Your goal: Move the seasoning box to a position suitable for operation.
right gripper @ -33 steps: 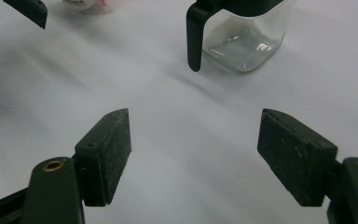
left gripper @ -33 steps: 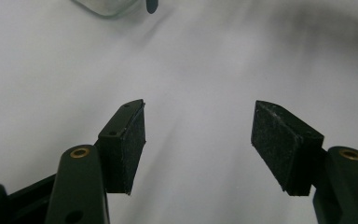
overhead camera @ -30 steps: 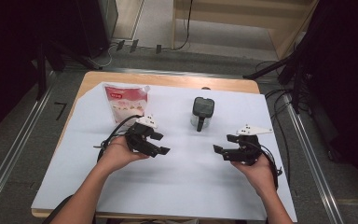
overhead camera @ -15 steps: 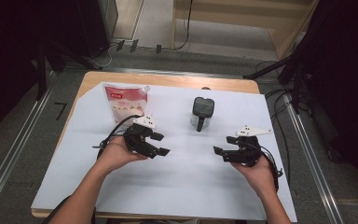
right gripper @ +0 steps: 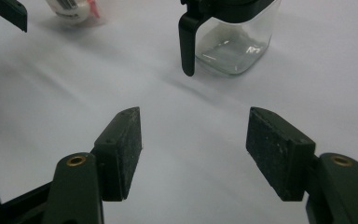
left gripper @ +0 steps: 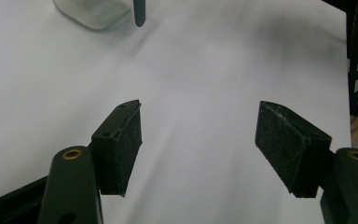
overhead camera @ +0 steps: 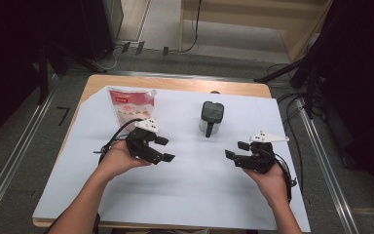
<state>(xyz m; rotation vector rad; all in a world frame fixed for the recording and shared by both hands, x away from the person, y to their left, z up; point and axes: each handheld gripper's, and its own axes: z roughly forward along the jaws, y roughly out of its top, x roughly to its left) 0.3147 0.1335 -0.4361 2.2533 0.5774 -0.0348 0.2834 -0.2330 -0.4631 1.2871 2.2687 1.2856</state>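
Two black grippers, left (overhead camera: 168, 149) and right (overhead camera: 235, 150), are held empty, jaws parted; the left jaws were just opening, the right closing. Between them, farther back, the clear glass jar with black lid and handle (overhead camera: 211, 117) stands; it could be tipped by a push on the handle.

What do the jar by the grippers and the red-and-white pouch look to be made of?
The jar: clear glass by the look, glossy, the sheet showing through its walls, though clear plastic is possible; its lid and handle look like matte black plastic. The pouch: printed plastic film, probably, from its flat, soft, slightly shiny face.
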